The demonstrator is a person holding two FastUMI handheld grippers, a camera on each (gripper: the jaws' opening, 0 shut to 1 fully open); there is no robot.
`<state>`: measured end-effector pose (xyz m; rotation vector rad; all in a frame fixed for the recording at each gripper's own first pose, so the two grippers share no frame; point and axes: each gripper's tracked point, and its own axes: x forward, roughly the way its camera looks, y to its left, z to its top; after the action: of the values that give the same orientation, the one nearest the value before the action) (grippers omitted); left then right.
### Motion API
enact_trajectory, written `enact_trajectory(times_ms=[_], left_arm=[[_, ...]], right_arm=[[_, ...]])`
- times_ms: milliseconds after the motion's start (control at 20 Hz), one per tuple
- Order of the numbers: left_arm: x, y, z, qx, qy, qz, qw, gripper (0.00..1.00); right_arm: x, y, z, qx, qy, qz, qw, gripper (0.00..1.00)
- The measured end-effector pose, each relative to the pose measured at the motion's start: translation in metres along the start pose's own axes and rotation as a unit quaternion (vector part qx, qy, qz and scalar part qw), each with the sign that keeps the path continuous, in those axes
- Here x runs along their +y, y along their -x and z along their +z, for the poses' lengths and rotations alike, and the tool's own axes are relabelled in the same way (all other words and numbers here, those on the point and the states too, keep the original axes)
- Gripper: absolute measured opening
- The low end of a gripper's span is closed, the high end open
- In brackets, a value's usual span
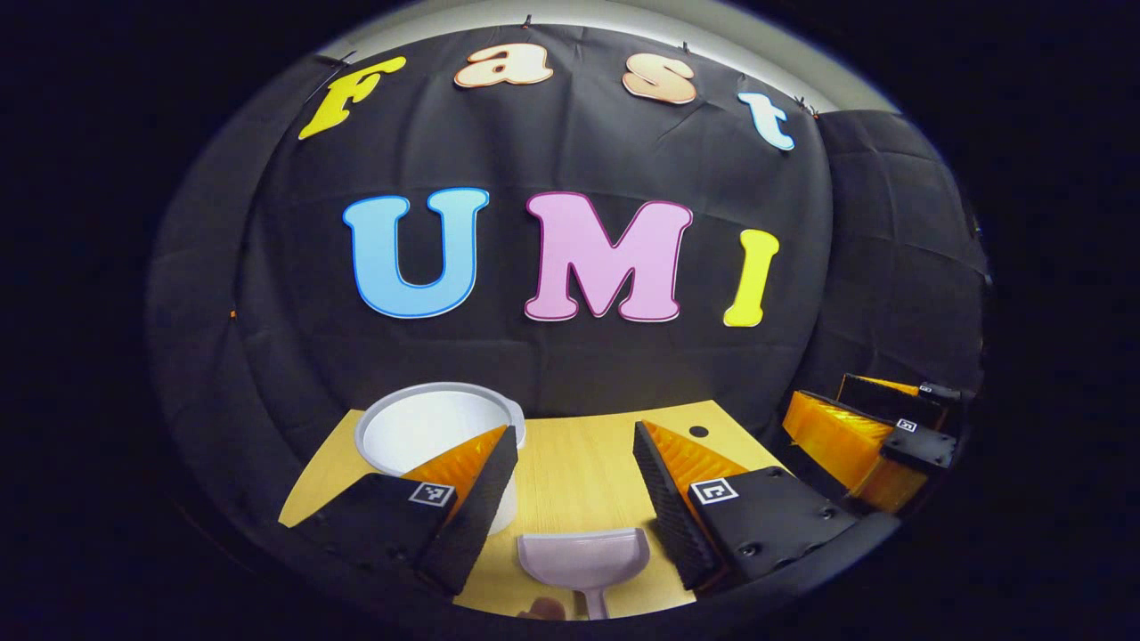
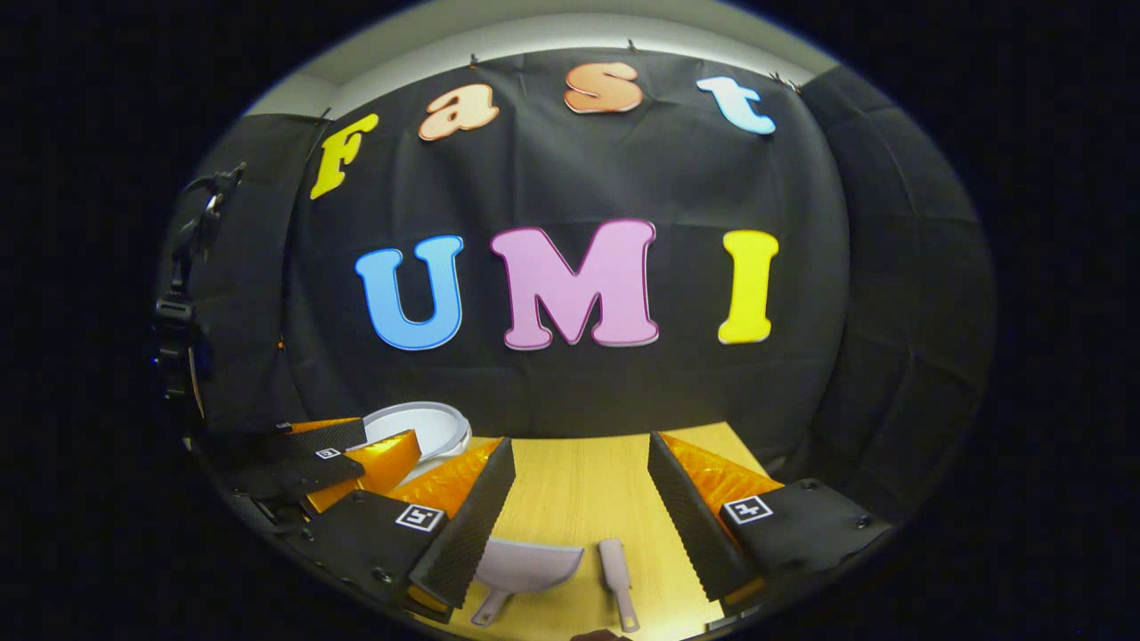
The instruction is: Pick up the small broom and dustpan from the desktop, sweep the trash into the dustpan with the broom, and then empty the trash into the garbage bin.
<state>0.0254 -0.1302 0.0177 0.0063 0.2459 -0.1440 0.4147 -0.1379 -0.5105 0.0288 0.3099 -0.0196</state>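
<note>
both tools, left (image 1: pixel 574 485) and right (image 2: pixel 581 494), gape empty above the tabletop (image 2: pixel 570 485); dustpan (image 2: pixel 525 565) beside broom (image 2: pixel 616 579), bin (image 1: pixel 427 427) behind.

1. A light wooden table (image 1: pixel 579 472) stands against the booth's black cloth wall (image 1: pixel 552 356).
2. A small dark round spot (image 1: pixel 698 432) sits near the table's far right corner.
3. A pale ceiling strip (image 2: pixel 552 36) shows above the cloth.
4. Black clips and straps (image 2: pixel 178 312) hang at the left side in the right gripper view.
</note>
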Motion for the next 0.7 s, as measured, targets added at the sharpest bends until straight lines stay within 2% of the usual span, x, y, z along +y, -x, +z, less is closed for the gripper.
enact_trajectory(times_ms=[150,300,450,600,700], left_arm=[[0.002,-0.001,0.000,-0.031,0.011,-0.016,0.999,0.78],[0.002,0.002,0.009,-0.046,0.004,0.002,0.999,0.78],[0.001,0.010,0.017,-0.076,0.004,0.029,0.997,0.77],[-0.006,0.027,0.018,-0.069,0.021,0.050,0.996,0.77],[-0.020,0.044,0.006,-0.066,0.036,0.056,0.996,0.77]], right_arm=[[0.003,0.012,0.026,-0.060,0.010,0.000,0.998,0.97],[0.013,0.010,0.027,-0.055,-0.001,0.018,0.998,0.97],[0.013,0.026,0.037,-0.076,-0.007,0.036,0.996,0.97],[0.002,0.040,0.042,-0.092,0.028,0.054,0.994,0.97],[0.003,0.050,0.049,-0.109,0.031,0.081,0.990,0.97]])
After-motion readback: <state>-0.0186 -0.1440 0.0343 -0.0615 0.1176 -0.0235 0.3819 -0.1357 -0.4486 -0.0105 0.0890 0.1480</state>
